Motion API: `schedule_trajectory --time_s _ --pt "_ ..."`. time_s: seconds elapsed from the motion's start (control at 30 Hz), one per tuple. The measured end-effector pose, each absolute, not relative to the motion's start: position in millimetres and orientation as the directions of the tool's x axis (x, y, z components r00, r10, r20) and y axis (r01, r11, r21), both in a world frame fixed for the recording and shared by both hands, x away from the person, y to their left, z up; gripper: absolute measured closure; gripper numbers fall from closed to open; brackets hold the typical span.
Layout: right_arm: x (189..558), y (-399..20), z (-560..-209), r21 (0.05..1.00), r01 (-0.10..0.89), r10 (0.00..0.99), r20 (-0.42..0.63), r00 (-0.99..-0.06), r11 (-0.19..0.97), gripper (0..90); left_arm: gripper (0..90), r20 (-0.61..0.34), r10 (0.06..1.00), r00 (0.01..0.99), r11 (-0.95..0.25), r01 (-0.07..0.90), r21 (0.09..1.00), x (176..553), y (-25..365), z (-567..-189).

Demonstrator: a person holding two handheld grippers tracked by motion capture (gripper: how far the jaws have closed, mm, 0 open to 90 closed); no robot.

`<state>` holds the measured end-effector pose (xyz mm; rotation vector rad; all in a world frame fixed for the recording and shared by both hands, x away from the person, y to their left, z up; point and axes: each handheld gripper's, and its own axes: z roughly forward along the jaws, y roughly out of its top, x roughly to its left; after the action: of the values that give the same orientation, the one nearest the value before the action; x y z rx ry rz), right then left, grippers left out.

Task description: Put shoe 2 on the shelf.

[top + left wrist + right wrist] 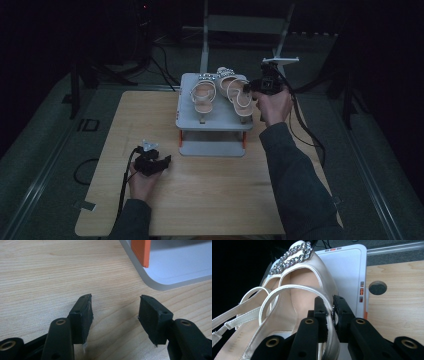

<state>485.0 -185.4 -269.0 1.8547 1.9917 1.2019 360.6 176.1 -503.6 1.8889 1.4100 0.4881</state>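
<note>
High view: left gripper (161,162) rests on the table (210,200), jaws spread wide with nothing between them. Farther right, two sandals sit on the grey rack (212,122); the right gripper (249,89) pinches the right sandal's (235,92) side wall.

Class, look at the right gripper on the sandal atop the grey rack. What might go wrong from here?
1. The right gripper pinches only the thin side edge of the right sandal, so it might slip or twist loose.
2. The left sandal lies close beside it; moving one may drag or knock the other.
3. The rack is raised on orange legs, so a dropped sandal could fall to the table.
</note>
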Motion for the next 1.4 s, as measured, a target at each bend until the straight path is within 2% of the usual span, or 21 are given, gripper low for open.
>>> schedule_trajectory --time_s 0.33,0.47,0.6,1.4 --pt "488.7 -178.4 -274.8 0.623 0.777 0.895 0.395 -0.21 -0.093 82.5 45.2 -0.131 0.938 0.321 -0.129 0.674 0.728 360.9 175.4 -502.6" --pt "489.7 -177.5 -276.1 0.617 0.781 0.897 0.393 -0.204 -0.093 82.5 49.6 -0.157 0.933 0.323 -0.11 0.672 0.732 359.6 175.5 -498.2" --pt "492.9 -177.4 -279.0 0.607 0.789 0.899 0.393 -0.193 -0.096 82.4 49.3 -0.155 0.926 0.345 -0.118 0.654 0.747 357.8 175.2 -491.1" --pt "503.3 -175.0 -286.4 0.533 0.842 0.885 0.43 -0.178 -0.089 81.4 48.4 -0.168 0.924 0.344 -0.122 0.681 0.722 363.0 174.8 -501.8"
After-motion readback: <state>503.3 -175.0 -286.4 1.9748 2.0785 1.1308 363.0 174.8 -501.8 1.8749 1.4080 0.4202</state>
